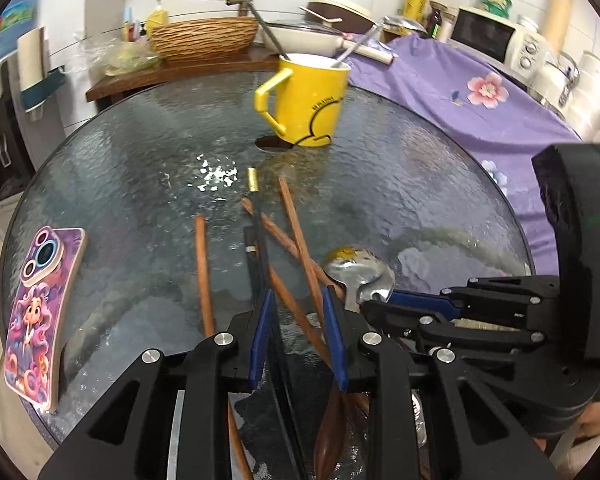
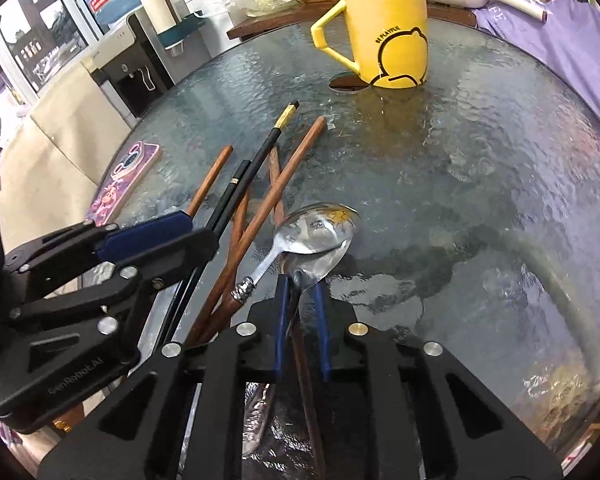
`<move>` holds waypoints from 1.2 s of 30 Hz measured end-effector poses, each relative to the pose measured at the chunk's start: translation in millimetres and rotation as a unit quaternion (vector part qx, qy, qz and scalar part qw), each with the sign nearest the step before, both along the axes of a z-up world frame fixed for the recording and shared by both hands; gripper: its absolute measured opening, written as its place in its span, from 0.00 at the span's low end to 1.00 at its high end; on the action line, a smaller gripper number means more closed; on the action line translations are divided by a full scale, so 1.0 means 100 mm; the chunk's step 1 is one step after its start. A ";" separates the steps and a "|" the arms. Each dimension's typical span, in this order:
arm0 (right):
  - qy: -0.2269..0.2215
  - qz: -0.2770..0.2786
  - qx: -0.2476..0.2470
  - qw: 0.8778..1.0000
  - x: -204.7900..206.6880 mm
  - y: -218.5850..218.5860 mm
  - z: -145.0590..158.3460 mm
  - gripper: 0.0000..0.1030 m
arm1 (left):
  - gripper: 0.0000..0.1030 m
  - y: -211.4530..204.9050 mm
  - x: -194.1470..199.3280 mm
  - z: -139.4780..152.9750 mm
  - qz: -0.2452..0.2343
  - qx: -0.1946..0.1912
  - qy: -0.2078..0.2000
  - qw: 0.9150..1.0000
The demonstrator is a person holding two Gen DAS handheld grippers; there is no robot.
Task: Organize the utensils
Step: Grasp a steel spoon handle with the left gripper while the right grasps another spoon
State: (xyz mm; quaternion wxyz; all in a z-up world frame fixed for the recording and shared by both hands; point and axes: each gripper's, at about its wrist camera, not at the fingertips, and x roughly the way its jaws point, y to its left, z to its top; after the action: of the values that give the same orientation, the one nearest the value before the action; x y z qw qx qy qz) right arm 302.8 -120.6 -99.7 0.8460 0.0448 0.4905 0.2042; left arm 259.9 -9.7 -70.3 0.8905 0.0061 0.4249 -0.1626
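The right tongs (image 2: 302,292) are clamped on a steel spoon (image 2: 316,264) lying on the round glass bench (image 2: 480,184). The left tongs (image 1: 298,300) stand apart over crossed brown wooden chopsticks (image 1: 296,236); a yellow ceramic mug (image 1: 312,100) stands beyond.

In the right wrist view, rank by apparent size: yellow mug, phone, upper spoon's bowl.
1. yellow mug, clearly largest.
2. and 3. phone and upper spoon's bowl: look alike; the phone is partly hidden and the spoon nearer, so unranked.
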 end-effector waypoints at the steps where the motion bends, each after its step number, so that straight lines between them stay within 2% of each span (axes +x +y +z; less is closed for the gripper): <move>1: -0.001 -0.003 0.003 1.000 -0.01 -0.03 0.00 0.07 | 0.24 -0.02 0.01 -0.01 -0.005 0.001 0.003 1.000; 7: 0.013 -0.005 0.038 0.999 0.01 -0.19 -0.02 0.05 | 0.24 -0.14 0.04 -0.06 -0.028 0.005 0.013 0.999; 14: 0.009 -0.021 0.037 0.999 0.02 -0.35 -0.01 0.04 | 0.24 -0.33 0.12 -0.10 -0.050 0.032 0.019 0.998; 16: 0.007 -0.025 0.034 0.999 0.02 -0.39 0.00 0.04 | 0.24 -0.39 0.12 -0.11 -0.056 0.050 0.013 0.997; 20: 0.002 -0.030 0.027 0.999 0.00 -0.41 0.01 0.04 | 0.24 -0.39 0.09 -0.05 -0.057 0.035 0.009 0.998; 26: -0.001 -0.036 0.025 0.999 0.01 -0.46 0.02 0.04 | 0.24 -0.55 0.10 -0.06 -0.076 0.059 0.005 0.995; 29: -0.001 -0.040 0.025 0.999 0.00 -0.49 0.02 0.04 | 0.24 -0.59 0.12 -0.12 -0.070 0.072 0.013 0.995; 31: 0.000 -0.040 0.025 0.999 0.00 -0.50 0.02 0.04 | 0.24 -0.57 0.15 -0.15 -0.068 0.064 0.020 0.995; 36: -0.001 -0.039 0.025 0.999 -0.01 -0.50 0.01 0.04 | 0.12 -0.57 0.21 -0.16 -0.062 0.048 0.024 0.997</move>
State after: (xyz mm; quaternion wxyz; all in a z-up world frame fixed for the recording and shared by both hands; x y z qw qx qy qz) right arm 302.3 -170.6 -98.6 0.8526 0.0842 0.4821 0.1832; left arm 280.9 -66.9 -86.2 0.8671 0.0713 0.4520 -0.1969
